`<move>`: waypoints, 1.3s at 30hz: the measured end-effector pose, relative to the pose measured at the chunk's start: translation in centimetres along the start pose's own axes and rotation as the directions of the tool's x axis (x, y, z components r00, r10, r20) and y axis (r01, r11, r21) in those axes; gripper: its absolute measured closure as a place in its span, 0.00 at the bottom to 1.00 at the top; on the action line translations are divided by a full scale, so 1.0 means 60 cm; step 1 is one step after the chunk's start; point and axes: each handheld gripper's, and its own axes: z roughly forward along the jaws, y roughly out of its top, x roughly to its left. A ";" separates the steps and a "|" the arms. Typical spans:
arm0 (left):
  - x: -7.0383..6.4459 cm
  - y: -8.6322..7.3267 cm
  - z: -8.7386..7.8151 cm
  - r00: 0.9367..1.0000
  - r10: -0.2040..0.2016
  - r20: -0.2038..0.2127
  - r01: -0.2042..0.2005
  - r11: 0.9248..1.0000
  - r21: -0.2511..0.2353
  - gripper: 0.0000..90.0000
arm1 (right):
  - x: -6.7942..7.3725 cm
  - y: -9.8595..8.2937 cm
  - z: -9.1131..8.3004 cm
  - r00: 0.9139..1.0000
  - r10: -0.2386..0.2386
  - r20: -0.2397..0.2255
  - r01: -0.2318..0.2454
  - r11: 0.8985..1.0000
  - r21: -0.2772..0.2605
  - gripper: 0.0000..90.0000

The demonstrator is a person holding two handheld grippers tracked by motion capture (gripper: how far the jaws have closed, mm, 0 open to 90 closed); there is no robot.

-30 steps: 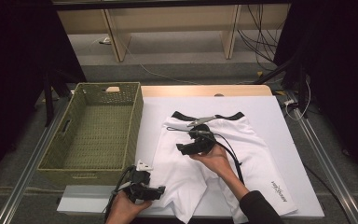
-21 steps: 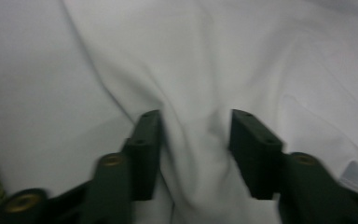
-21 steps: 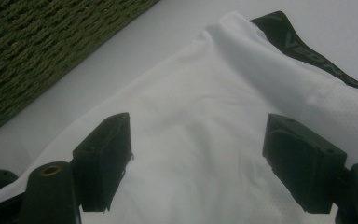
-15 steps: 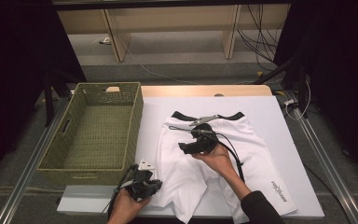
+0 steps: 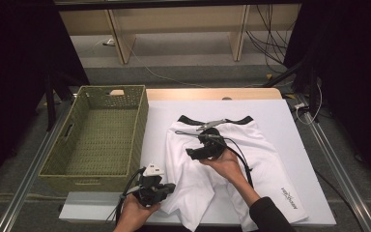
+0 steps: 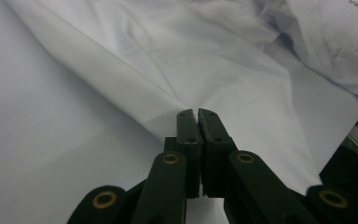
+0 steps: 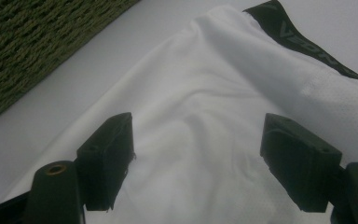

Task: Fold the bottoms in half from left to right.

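White shorts (image 5: 265, 159) with a black waistband (image 5: 189, 119) lie spread on the white table (image 5: 280, 111). At the near left, my left gripper (image 5: 170, 187) is shut on the edge of one leg; in the left gripper view the jaws (image 6: 197, 112) pinch a fold of the white cloth (image 6: 168, 60). My right gripper (image 5: 192, 153) hovers open over the middle of the shorts and points left. Its two jaws (image 7: 198, 126) stand wide apart above the fabric (image 7: 205, 93), with the lettered waistband (image 7: 303, 42) beyond them.
A green woven basket (image 5: 96, 92) stands left of the table top, and its wall (image 7: 37, 42) appears in the right gripper view. A black cable trails from the right gripper across the shorts. Metal rails run along both sides of the table.
My left gripper has shifted slightly right and away from me with the leg edge in it. The right gripper has barely moved.
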 end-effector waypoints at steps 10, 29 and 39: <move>-0.032 0.035 0.009 0.998 0.040 0.043 -0.039 0.999 -0.034 0.97 | 0.000 0.012 0.016 0.998 0.033 -0.047 -0.031 0.998 0.049 0.32; -0.057 0.054 0.018 0.992 0.089 0.088 -0.085 0.995 -0.046 0.97 | 0.056 0.032 0.072 0.992 -0.022 -0.122 0.043 0.984 0.174 0.56; -0.065 0.064 0.018 0.985 0.081 0.150 -0.073 0.995 -0.061 0.97 | 0.040 0.035 0.039 0.992 -0.056 -0.112 0.072 0.987 0.143 1.00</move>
